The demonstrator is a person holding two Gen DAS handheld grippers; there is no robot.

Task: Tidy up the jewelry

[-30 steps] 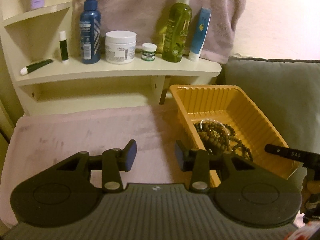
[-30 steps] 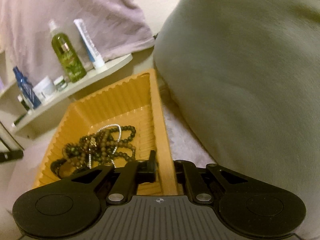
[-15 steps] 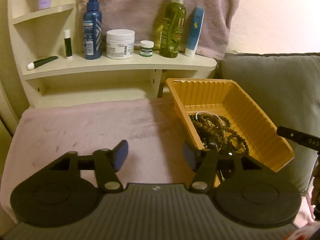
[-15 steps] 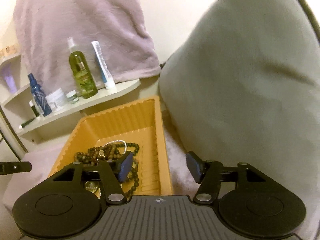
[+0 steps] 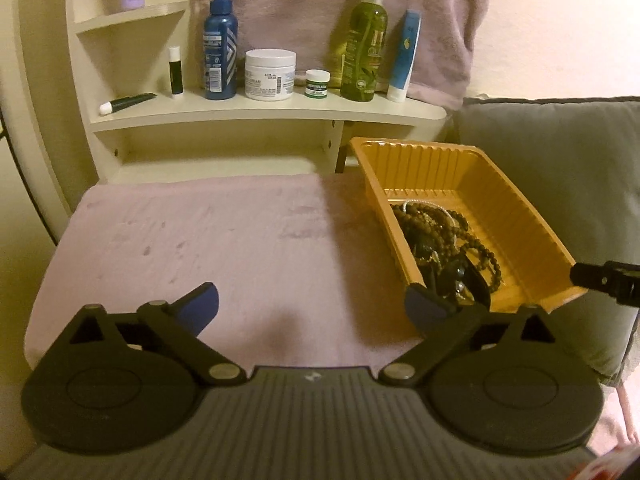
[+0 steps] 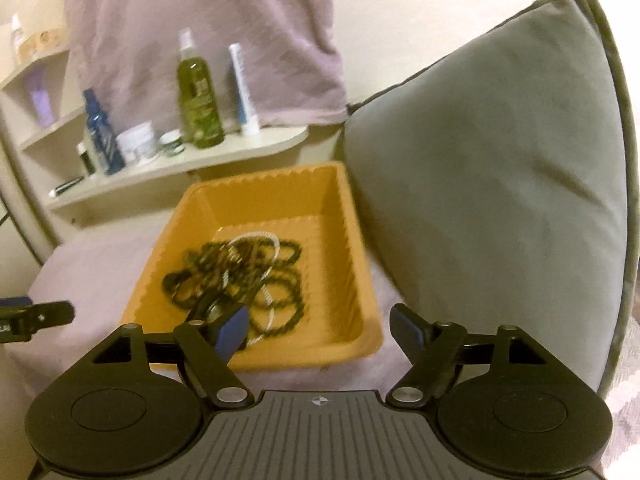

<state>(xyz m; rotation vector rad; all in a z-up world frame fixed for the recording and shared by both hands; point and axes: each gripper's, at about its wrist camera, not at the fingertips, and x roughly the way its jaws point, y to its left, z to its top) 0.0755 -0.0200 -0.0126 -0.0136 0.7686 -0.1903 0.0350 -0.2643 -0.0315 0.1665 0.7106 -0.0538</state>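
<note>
While the right wrist view is smeared with motion blur, the left claw (image 5: pixel 312 308) stands spread wide over the pink cloth-covered surface (image 5: pixel 224 248) with nothing between its pads, its jaws having just been opening; the right claw (image 6: pixel 320 330) is spread too, jaws likewise just opening, empty, above the near edge of the orange tray (image 6: pixel 360 280). In the left wrist view the left claw's right finger (image 5: pixel 426 312) covers the tray's near corner, and only the tip of the right claw shows at the picture's right edge. The jewelry (image 5: pixel 444 236), a tangle of dark bead strands with a pale chain, lies inside the tray; single pieces are hard to separate. A grey cushion (image 6: pixel 500 184) stands just beside the tray. Behind, a cream shelf (image 5: pixel 260 110) carries bottles and jars before a hanging pink towel (image 5: pixel 304 8).
</note>
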